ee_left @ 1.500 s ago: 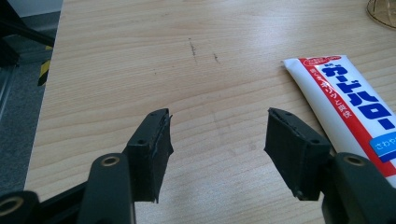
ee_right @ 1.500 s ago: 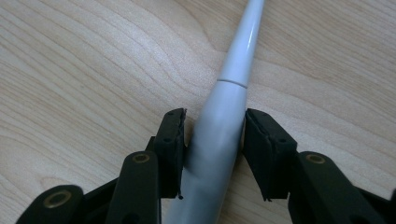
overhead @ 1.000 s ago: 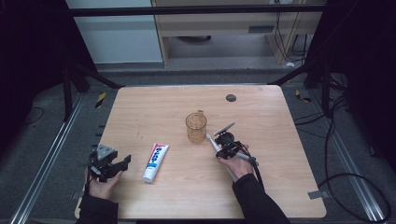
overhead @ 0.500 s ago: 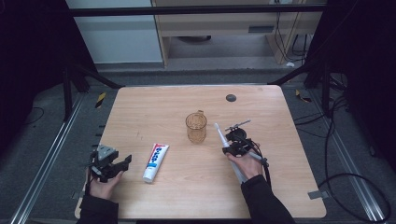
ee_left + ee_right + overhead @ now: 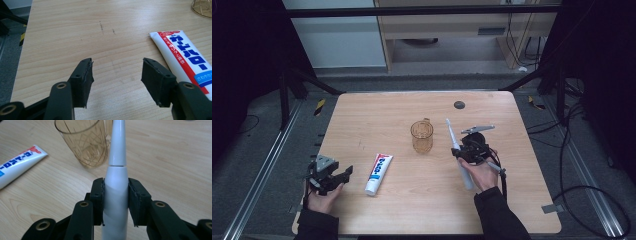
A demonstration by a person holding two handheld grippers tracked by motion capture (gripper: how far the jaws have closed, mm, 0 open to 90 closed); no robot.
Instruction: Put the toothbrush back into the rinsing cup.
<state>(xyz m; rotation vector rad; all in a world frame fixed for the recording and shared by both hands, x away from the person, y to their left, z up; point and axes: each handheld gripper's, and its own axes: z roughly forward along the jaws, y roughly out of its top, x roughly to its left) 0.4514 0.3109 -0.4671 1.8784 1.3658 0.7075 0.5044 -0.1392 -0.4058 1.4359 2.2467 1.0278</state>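
Right tool (image 5: 460, 150) grips the electric toothbrush (image 5: 458, 152), lifted beside the amber cup (image 5: 421, 136); left tool (image 5: 343, 172) released near bench's front-left corner; cup placement remains.

Looks like a lab or test room: wooden tabletop (image 5: 377, 110) on a black metal frame (image 5: 307, 80), grey carpet floor (image 5: 257, 150), loose cables (image 5: 582, 195), dark curtains (image 5: 242, 60) at both sides.

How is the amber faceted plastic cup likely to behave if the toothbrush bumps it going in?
The amber faceted cup looks empty and thin-walled, so it is probably light and may slide or tip. It stands taller than wide, which adds to that risk. The white electric toothbrush looks rigid, so contact would likely pass straight through.
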